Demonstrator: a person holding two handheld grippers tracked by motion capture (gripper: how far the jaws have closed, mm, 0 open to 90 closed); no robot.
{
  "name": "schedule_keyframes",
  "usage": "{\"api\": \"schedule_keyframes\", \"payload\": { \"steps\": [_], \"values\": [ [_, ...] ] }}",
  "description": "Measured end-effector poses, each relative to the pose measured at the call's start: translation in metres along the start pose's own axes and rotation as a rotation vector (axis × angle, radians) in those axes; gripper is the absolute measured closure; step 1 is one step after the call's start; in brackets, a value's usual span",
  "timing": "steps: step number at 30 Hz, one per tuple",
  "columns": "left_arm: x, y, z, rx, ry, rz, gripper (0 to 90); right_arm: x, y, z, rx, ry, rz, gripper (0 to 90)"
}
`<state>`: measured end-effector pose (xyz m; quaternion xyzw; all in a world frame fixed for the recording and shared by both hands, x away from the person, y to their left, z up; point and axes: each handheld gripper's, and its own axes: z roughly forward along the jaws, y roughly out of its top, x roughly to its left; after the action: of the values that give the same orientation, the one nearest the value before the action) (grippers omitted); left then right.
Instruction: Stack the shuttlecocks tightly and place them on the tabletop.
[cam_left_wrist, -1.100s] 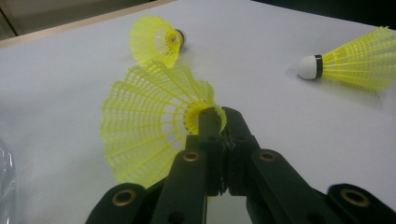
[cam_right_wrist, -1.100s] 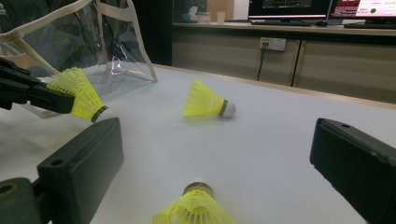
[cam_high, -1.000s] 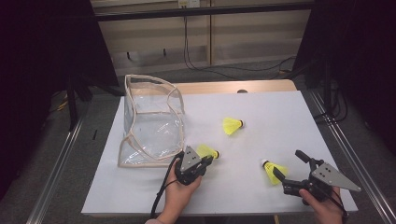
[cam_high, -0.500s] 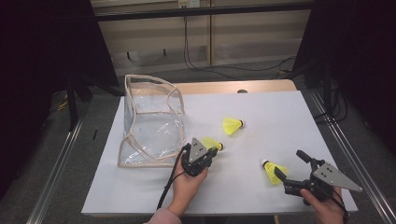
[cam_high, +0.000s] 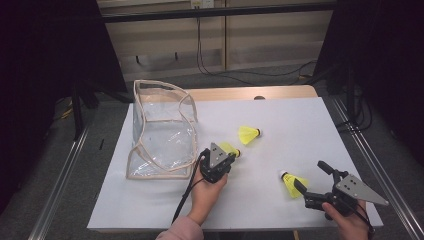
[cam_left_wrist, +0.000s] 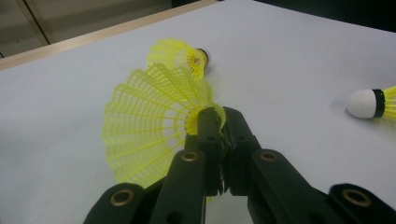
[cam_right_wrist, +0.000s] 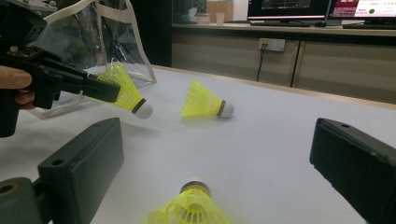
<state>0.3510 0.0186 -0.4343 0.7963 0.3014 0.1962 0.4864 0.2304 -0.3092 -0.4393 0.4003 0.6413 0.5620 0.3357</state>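
Note:
My left gripper (cam_high: 230, 155) is shut on the mesh skirt of a yellow shuttlecock (cam_high: 231, 148), just right of the clear bag (cam_high: 162, 132). In the left gripper view the jaws (cam_left_wrist: 222, 122) pinch the edge of that skirt (cam_left_wrist: 149, 126). The right gripper view shows it (cam_right_wrist: 123, 91) held above the table, cork end down. A second shuttlecock (cam_high: 248, 135) lies farther back on the white sheet. A third (cam_high: 294, 182) lies at the front right, between the spread jaws of my open right gripper (cam_high: 310, 176); its skirt (cam_right_wrist: 191, 210) is just ahead of those jaws (cam_right_wrist: 219, 154).
The clear plastic bag with beige trim stands open-topped at the left of the white sheet (cam_high: 300, 125). A wooden table edge (cam_high: 250, 93) runs along the back. Metal rails flank both sides, and cables hang behind.
My left gripper has carried the shuttlecock away from the person and slightly right, closer to the bag's corner. The right gripper has stayed where it was.

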Motion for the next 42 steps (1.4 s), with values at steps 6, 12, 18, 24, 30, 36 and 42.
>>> {"api": "schedule_keyframes", "payload": {
  "steps": [6, 12, 18, 24, 30, 36, 42],
  "values": [
    [-0.002, 0.004, 0.006, 0.001, 0.015, 0.001, 84.6, 0.0, 0.0, 0.0, -0.001, 0.0, -0.001, 2.8],
    [-0.002, 0.007, 0.012, -0.004, 0.026, 0.004, 82.6, 0.0, 0.0, 0.0, -0.001, 0.001, -0.004, 2.8],
    [-0.004, 0.01, 0.021, -0.005, 0.045, -0.005, 79.1, 0.0, 0.0, 0.0, -0.001, 0.002, -0.003, 2.8],
    [-0.004, 0.011, 0.031, -0.002, 0.053, -0.011, 79.2, -0.001, 0.0, -0.001, -0.001, 0.001, 0.0, 2.7],
    [-0.002, 0.011, 0.034, -0.006, 0.064, -0.013, 80.6, -0.001, 0.0, -0.001, 0.002, 0.002, -0.004, 2.7],
    [0.0, 0.013, 0.034, 0.0, 0.082, 0.009, 82.1, -0.001, 0.0, -0.001, 0.0, 0.002, 0.004, 2.7],
    [0.003, 0.02, 0.033, 0.016, 0.107, 0.045, 83.1, -0.001, 0.0, -0.001, 0.0, 0.002, 0.003, 2.7]
  ]
}}
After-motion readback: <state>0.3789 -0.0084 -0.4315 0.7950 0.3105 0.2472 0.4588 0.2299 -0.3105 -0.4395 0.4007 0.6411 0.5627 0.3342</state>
